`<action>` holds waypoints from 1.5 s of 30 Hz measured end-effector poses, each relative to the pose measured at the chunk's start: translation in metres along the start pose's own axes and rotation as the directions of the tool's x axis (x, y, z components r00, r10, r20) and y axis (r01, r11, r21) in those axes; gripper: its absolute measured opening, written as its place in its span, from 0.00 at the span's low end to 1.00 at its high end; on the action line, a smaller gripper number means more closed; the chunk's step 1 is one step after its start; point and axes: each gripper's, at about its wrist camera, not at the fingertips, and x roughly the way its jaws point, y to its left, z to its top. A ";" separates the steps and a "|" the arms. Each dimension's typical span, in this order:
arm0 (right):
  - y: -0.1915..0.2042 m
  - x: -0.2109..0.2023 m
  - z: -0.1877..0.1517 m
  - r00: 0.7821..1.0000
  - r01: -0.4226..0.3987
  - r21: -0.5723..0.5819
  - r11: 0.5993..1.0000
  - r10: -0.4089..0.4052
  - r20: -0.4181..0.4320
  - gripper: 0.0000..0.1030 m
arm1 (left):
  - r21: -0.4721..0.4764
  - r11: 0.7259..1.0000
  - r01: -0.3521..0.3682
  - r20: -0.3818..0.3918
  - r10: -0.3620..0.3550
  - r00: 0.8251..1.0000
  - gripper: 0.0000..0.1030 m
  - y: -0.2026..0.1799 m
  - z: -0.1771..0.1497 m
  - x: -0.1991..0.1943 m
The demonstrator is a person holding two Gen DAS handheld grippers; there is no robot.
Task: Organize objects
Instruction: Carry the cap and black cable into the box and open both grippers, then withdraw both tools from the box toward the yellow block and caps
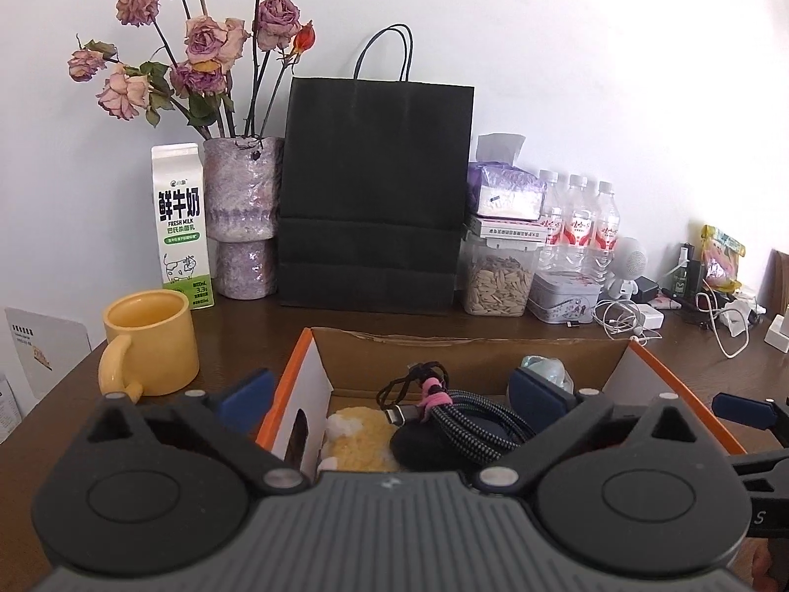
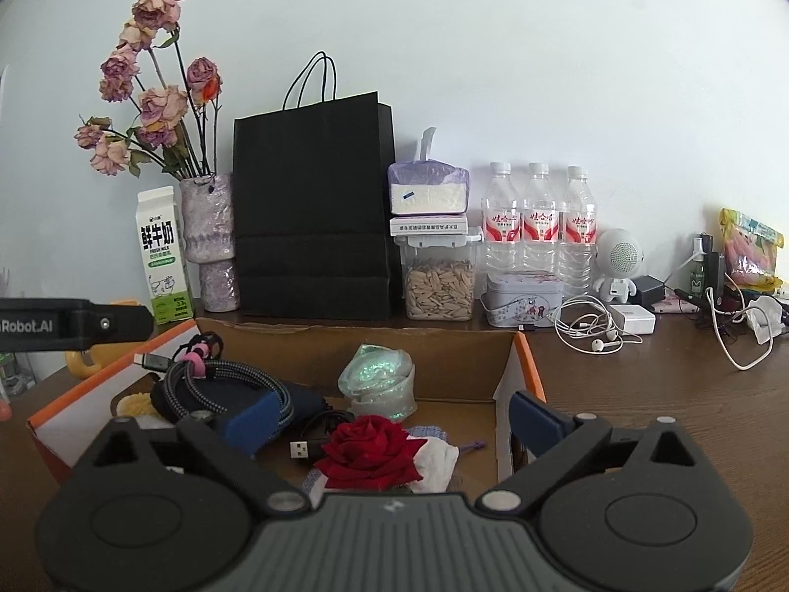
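On the dark wooden table [image 2: 641,394], in front of a black paper bag [image 1: 375,187], stands an open cardboard box [image 1: 444,345] holding a coiled braided cable [image 1: 458,414], a yellow fuzzy item [image 1: 362,436], a red rose [image 2: 367,449], a black USB cable [image 2: 315,431] and a glittery clear wrap [image 2: 379,377]. Over the box's left part, the left gripper [image 1: 394,397] has its jaws spread wide, with nothing pressed between the blue pads. Over the right part, the right gripper [image 2: 394,417] likewise stands wide apart and empty, the rose lying below between its fingers; a yellow mug [image 1: 148,340] sits just left of the box.
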 end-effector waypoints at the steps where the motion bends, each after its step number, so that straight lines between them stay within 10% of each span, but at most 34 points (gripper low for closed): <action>1: 0.001 0.000 0.000 1.000 -0.001 -0.003 1.000 0.001 -0.001 1.00 | 0.000 1.000 0.000 -0.001 0.000 1.000 1.00 0.000 0.000 0.000; 45: 0.014 -0.077 -0.033 0.995 -0.024 -0.015 1.000 0.023 -0.093 1.00 | 0.024 1.000 0.014 -0.089 -0.012 0.996 1.00 -0.008 -0.039 -0.067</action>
